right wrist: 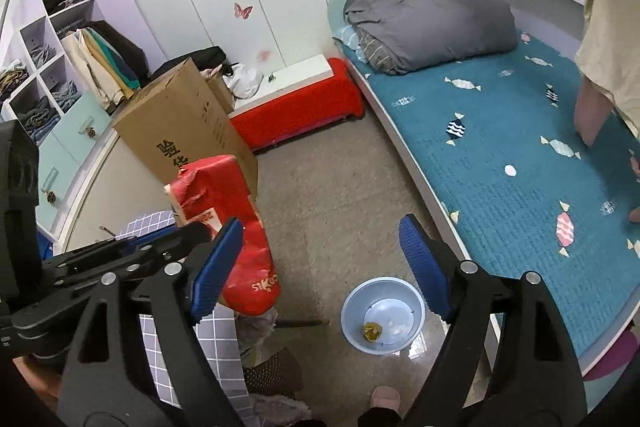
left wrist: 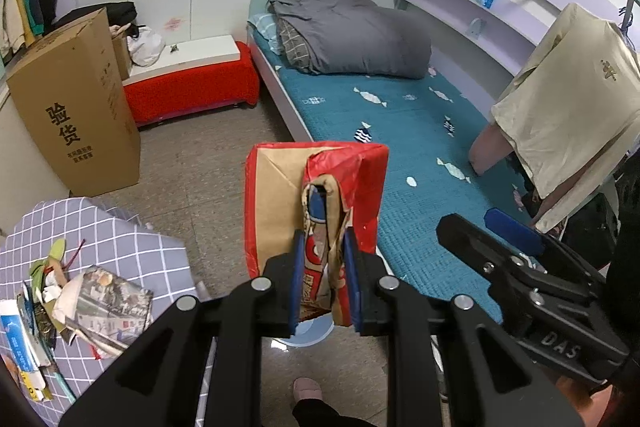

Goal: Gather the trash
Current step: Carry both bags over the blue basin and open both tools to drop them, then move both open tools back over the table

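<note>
My left gripper [left wrist: 325, 279] is shut on a flattened red and brown paper bag [left wrist: 316, 203] and holds it upright in the air above the floor. The same red bag [right wrist: 228, 239] shows at the left of the right wrist view, held by the left gripper [right wrist: 192, 231]. My right gripper [right wrist: 322, 267] is open and empty, above a light blue plastic basin [right wrist: 384, 313] on the floor with a small yellow scrap [right wrist: 371, 331] inside. More paper trash [left wrist: 80, 303] lies in a pile on the checked tablecloth [left wrist: 132, 239] at lower left.
A tall cardboard box [left wrist: 76, 107] stands on the floor at left by a red bench [left wrist: 192, 91]. A bed with a teal cover [left wrist: 400, 131] and a grey duvet [left wrist: 348, 31] fills the right. A person's foot [right wrist: 384, 399] is near the basin.
</note>
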Demonstrator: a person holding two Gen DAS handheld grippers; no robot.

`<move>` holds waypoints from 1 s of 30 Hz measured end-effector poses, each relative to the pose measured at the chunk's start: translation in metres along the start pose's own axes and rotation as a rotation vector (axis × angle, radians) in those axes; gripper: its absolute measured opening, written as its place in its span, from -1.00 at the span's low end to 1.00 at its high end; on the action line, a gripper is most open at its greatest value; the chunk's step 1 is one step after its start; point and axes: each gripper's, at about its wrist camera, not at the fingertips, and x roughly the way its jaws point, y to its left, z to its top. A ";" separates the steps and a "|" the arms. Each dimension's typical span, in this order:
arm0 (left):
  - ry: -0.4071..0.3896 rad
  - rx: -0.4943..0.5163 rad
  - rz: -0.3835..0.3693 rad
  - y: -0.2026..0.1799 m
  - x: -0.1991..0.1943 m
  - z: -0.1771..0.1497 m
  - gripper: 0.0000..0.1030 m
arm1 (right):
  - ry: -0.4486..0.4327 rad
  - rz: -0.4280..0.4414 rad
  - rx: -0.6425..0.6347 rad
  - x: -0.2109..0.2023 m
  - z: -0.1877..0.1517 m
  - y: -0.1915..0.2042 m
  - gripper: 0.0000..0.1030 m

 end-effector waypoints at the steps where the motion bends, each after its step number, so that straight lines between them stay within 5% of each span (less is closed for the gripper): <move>1: 0.000 0.004 -0.006 -0.002 0.002 0.001 -0.64 | -0.004 -0.003 0.003 -0.001 0.001 -0.001 0.55; 8: -0.027 0.010 -0.068 -0.013 0.008 0.008 -0.56 | -0.037 -0.031 0.020 -0.012 0.005 -0.011 0.56; 13: -0.063 -0.014 -0.054 -0.015 0.004 0.009 0.20 | -0.047 -0.043 0.047 -0.019 0.006 -0.020 0.57; 30: -0.138 -0.091 0.152 0.027 -0.047 -0.009 0.29 | -0.008 0.088 -0.052 -0.014 0.004 0.037 0.60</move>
